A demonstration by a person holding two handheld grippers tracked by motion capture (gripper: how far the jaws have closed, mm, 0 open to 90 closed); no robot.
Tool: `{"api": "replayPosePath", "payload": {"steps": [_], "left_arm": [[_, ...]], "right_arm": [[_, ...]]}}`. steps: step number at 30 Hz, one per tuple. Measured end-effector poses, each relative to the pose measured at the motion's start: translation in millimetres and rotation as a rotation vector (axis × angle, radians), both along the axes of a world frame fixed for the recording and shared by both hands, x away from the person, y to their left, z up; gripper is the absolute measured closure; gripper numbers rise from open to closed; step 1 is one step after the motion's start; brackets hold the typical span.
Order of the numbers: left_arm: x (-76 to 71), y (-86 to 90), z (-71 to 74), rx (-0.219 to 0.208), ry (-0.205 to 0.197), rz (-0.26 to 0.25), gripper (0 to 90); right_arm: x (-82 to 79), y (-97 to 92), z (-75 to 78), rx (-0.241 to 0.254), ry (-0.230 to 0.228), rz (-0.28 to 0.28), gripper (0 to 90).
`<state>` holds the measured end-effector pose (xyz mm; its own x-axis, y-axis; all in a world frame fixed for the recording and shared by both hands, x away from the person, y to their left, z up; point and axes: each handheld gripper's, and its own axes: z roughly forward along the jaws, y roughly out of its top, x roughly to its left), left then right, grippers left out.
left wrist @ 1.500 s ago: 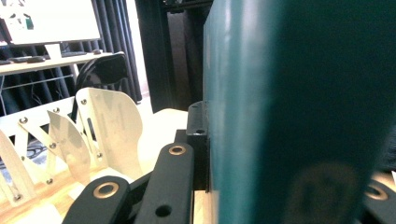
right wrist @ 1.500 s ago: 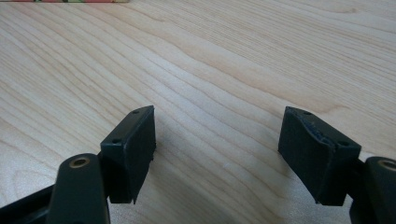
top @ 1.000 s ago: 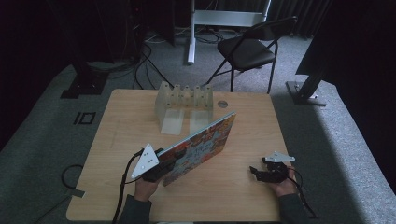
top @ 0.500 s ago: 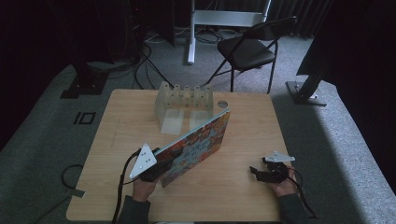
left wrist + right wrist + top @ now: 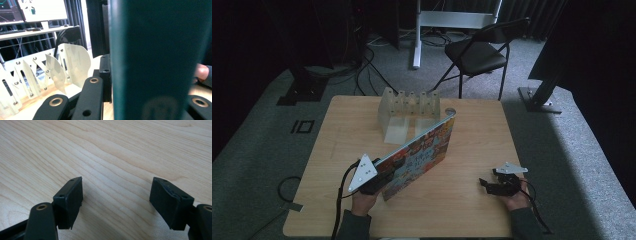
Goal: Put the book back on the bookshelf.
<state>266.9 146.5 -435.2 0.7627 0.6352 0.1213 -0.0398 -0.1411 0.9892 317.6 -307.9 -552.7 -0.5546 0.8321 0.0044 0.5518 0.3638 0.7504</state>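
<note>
Right now the left gripper point(image 5: 379, 181) is clamped on the near end of a thin, colourfully printed book point(image 5: 419, 152) tilted up toward the pale slotted rack point(image 5: 408, 107) at the wooden table's point(image 5: 472, 125) far side, while the right gripper point(image 5: 489, 185) rests slack-jawed at near right.

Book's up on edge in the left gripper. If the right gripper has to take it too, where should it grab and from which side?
Probably the free far end of the book, near its raised top corner by the white rack. The left gripper is shut on the near end, and the book stands tilted on its long edge. The right gripper, open on the table, could come in from the right, jaws straddling the thin cover edge.
</note>
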Motion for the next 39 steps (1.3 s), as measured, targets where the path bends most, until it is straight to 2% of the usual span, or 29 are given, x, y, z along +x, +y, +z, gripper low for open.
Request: {"api": "replayPosePath", "payload": {"steps": [21,39], "left_arm": [[-1.3,20.9,1.0,-0.003,0.010,0.046,79.4],[-2.6,30.9,0.5,-0.010,0.007,0.089,78.8]], "right_arm": [[0.0,0.1,0.0,-0.002,0.000,0.003,26.1],[0.0,0.0,-0.1,-0.001,0.000,0.002,26.1]]}}
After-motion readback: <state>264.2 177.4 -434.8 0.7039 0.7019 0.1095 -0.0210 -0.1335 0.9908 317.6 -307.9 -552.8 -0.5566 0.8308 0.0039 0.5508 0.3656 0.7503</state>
